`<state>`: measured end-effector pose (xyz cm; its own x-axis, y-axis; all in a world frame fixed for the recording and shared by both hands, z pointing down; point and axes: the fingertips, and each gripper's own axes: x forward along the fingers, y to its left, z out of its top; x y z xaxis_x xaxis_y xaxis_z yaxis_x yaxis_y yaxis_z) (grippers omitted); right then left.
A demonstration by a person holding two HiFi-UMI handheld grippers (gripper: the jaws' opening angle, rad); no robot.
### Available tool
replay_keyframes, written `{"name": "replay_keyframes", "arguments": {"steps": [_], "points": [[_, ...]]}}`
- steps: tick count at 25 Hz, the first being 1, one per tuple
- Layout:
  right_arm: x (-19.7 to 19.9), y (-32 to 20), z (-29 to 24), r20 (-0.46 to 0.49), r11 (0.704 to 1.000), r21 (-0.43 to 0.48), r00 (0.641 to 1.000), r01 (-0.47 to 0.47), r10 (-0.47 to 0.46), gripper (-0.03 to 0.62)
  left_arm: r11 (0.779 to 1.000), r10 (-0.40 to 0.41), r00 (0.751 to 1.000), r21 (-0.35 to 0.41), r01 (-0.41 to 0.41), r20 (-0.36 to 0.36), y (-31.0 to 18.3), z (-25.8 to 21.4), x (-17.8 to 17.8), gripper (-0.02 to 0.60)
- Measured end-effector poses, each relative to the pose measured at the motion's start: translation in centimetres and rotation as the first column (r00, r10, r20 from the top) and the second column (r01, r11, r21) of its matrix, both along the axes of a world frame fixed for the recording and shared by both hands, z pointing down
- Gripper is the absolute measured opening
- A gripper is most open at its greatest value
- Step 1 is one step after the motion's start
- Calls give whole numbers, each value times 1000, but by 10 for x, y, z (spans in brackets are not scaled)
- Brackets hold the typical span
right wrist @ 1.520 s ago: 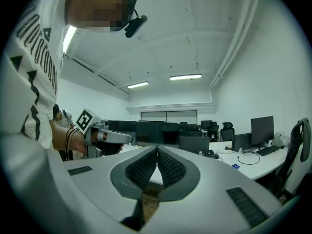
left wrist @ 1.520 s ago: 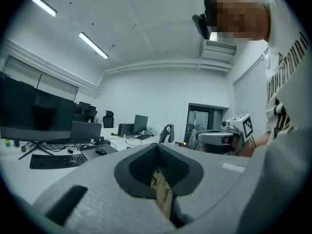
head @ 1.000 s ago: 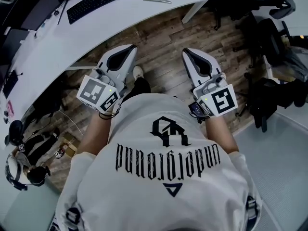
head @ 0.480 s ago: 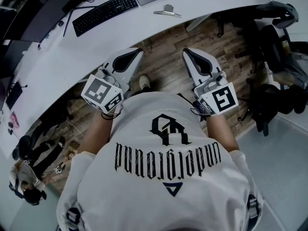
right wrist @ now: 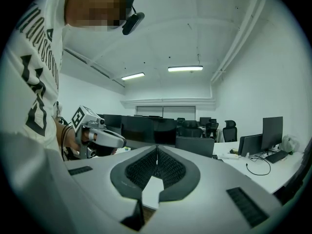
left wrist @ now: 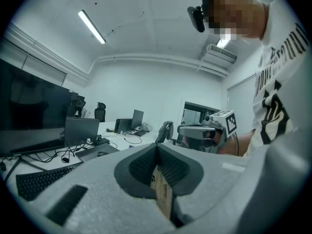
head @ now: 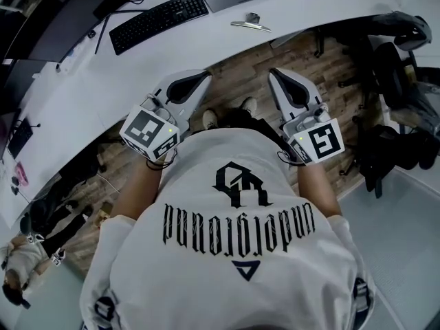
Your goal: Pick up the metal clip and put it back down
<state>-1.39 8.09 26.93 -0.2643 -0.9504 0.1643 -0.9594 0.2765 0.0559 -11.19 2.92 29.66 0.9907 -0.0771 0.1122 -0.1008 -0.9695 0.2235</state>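
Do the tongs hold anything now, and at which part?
Nothing is held. The left tongs and the right tongs are both shut with nothing between them; the metal clip lies on the white desk, apart from both.

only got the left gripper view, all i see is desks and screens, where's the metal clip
observer: The head view shows the metal clip lying on the white desk near its front edge, to the right of the keyboard.
operator: either gripper on it yet
observer: No. The left gripper and right gripper both hang over the wood floor, short of the desk edge.
operator: right jaws open
observer: No. The right gripper view shows its jaws closed together with nothing between them.
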Motion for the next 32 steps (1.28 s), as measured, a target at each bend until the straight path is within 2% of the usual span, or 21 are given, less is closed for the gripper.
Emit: {"name": "replay_keyframes", "arguments": {"steps": [6, 17, 32], "points": [[4, -19, 0, -4, 1000, 4, 1000, 16, -16, 15, 1000, -3, 1000, 6, 3, 1, -12, 0, 2, 12], [27, -64, 9, 2, 997, 6, 997, 73, -73, 15, 998, -70, 997, -2, 70, 24, -45, 11, 12, 14], [91, -119, 32, 34, 988, -54, 990, 142, -140, 17, 989, -135, 988, -50, 139, 79, -93, 31, 68, 14]]}}
